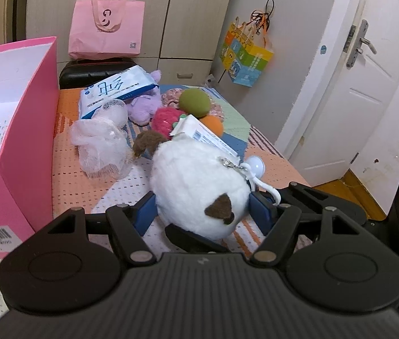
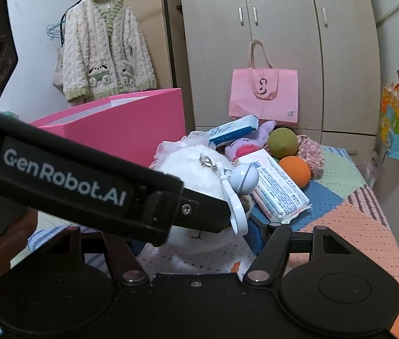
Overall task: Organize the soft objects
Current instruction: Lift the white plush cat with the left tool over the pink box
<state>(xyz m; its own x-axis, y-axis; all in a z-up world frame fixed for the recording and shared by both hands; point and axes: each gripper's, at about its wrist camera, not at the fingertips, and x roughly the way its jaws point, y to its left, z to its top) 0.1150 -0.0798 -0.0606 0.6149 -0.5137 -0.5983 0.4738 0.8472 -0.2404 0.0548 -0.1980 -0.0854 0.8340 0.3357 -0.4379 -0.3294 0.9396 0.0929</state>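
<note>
Lying tilted, white plush (image 1: 199, 186) between left gripper (image 1: 202, 212).

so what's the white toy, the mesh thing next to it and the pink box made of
White toy: plush, fuzzy pile with brown felt-like patches; its clip looks like glossy white plastic.
Mesh thing: fine white netting, see-through and crinkled, probably nylon.
Pink box: smooth matte cardboard, going by its stiff flat walls and barcode sticker.
</note>
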